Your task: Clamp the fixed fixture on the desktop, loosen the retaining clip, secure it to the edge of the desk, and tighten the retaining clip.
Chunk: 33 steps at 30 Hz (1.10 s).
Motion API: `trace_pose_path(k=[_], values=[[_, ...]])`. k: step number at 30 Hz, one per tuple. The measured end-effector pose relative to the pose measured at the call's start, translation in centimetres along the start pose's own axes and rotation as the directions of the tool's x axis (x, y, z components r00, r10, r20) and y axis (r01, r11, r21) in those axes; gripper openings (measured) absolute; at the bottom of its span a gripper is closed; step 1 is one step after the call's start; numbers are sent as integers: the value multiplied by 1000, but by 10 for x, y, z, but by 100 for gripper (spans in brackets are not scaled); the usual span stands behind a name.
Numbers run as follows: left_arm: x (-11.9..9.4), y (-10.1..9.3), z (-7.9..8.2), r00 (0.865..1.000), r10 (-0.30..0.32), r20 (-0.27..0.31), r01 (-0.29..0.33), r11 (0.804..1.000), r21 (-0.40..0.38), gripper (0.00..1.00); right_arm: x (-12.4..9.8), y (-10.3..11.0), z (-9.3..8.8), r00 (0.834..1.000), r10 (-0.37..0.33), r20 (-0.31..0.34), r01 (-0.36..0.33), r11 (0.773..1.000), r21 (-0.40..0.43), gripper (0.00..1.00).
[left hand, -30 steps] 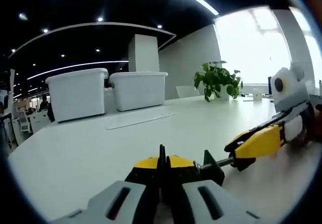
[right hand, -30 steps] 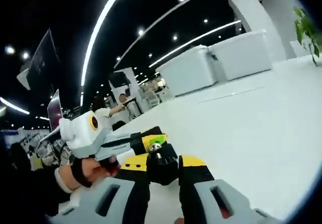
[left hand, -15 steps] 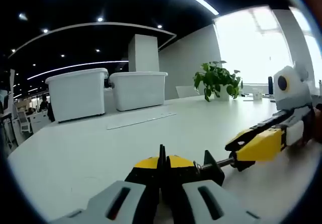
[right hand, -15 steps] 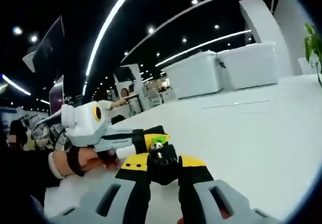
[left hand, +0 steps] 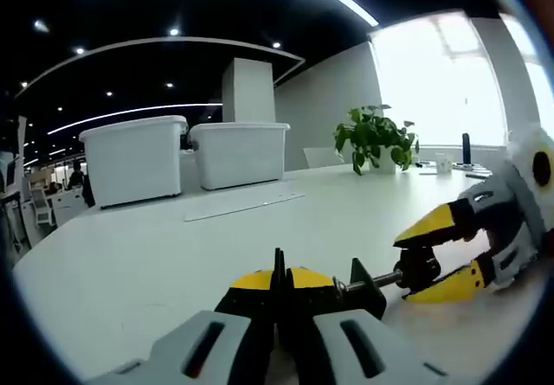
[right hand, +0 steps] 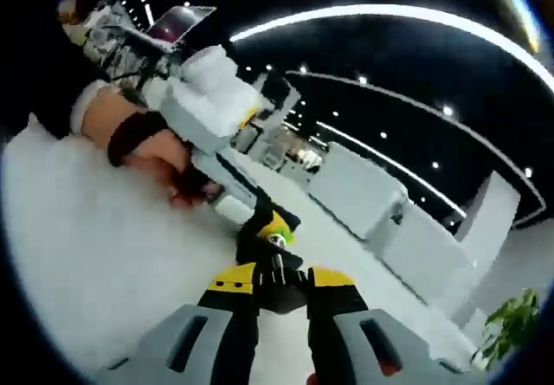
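The black fixture (left hand: 362, 291) rests on the white desk (left hand: 130, 255), and my left gripper (left hand: 279, 281) is shut on its body. A screw rod runs right from it to the black retaining knob (left hand: 421, 266). My right gripper (left hand: 412, 266) comes in from the right, rolled so one yellow jaw lies above the knob and one below, shut on it. In the right gripper view, my right gripper (right hand: 277, 283) clasps the knob (right hand: 275, 264), with the left gripper (right hand: 260, 219) and the person's hand (right hand: 147, 143) beyond it.
Two white storage bins (left hand: 134, 160) (left hand: 238, 153) stand at the back of the desk, with a thin flat strip (left hand: 244, 205) lying in front of them. A potted plant (left hand: 374, 136) stands at the back right by the bright window.
My right gripper has rolled around the screw's axis while staying shut on the knob, so its view has tilted strongly. The left gripper and the fixture body have stayed put.
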State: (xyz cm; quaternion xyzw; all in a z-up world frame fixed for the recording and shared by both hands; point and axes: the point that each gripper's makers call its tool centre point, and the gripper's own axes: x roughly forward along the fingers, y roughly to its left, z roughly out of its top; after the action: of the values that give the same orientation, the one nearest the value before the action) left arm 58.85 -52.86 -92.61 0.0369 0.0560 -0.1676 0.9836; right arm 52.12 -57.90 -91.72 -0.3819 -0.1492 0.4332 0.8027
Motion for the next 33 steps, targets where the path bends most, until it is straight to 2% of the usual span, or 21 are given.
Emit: trace_pose_path(k=[2, 5, 11, 13, 15, 17, 19, 20, 21, 22, 23, 26, 27, 29, 30, 31, 33], values=[[0, 0, 0, 1000, 1, 0, -1, 1000, -1, 4, 1, 2, 0, 1000, -5, -3, 4, 997, -75, 19], [0, 0, 0, 1000, 2, 0, -2, 1000, -1, 4, 0, 1, -1, 1000, -9, -3, 9, 993, -122, 18], [1, 0, 0, 1000, 3, -1, -3, 1000, 1, 4, 0, -2, -1, 1000, -16, -14, 14, 994, -106, 19], [1, 0, 0, 1000, 3, -1, -3, 1000, 2, 4, 0, -2, -2, 1000, -11, -26, 9, 998, -60, 21], [1, 0, 0, 1000, 0, -1, 0, 1000, 2, 4, -1, 0, -3, 999, 17, -27, -16, 998, 62, 25], [1, 0, 0, 1000, -2, 0, 2, 1000, 2, 4, -2, 0, -3, 999, 44, -22, -38, 977, 209, 31], [1, -1, 0, 1000, -4, 0, 4, 1000, 1, 4, -3, -1, -2, 998, 62, -10, -55, 935, 351, 37], [1, -1, 0, 1000, -5, 0, 5, 1000, 3, 4, -3, -5, 0, 998, 59, 14, -59, 896, 440, 37], [1, -1, 0, 1000, -7, 0, 7, 1000, 3, 4, -4, -10, 4, 998, 51, 40, -64, 847, 527, 38], [1, -2, 0, 1000, -8, 1, 8, 1000, 3, 4, -4, -14, 2, 997, 49, 54, -72, 776, 627, 38], [0, -2, 0, 1000, -9, 1, 9, 1000, 4, 4, -4, -18, -2, 998, 44, 52, -68, 717, 694, 38], [-1, -2, 0, 1000, -8, 1, 8, 1000, 7, 5, -3, -25, -15, 998, 37, 48, -60, 538, 841, 37], [-1, -3, 1, 1000, -11, 1, 11, 1000, 8, 5, -3, -24, -21, 998, 44, 38, -54, 494, 868, 34], [-1, -3, 1, 1000, -15, 1, 15, 1000, 7, 4, -1, -20, -37, 998, 65, -21, -11, 456, 890, 30], [-1, -3, 1, 1000, -15, 2, 15, 1000, 8, 5, 0, -22, -33, 998, 68, 10, -39, 426, 904, 29], [-1, -3, 1, 1000, -15, 2, 15, 1000, 9, 5, 1, -22, -31, 998, 67, 18, -45, 422, 905, 27], [-2, -3, 1, 1000, -16, 1, 16, 1000, 10, 5, 1, -19, -27, 997, 72, 24, -53, 434, 899, 26]])
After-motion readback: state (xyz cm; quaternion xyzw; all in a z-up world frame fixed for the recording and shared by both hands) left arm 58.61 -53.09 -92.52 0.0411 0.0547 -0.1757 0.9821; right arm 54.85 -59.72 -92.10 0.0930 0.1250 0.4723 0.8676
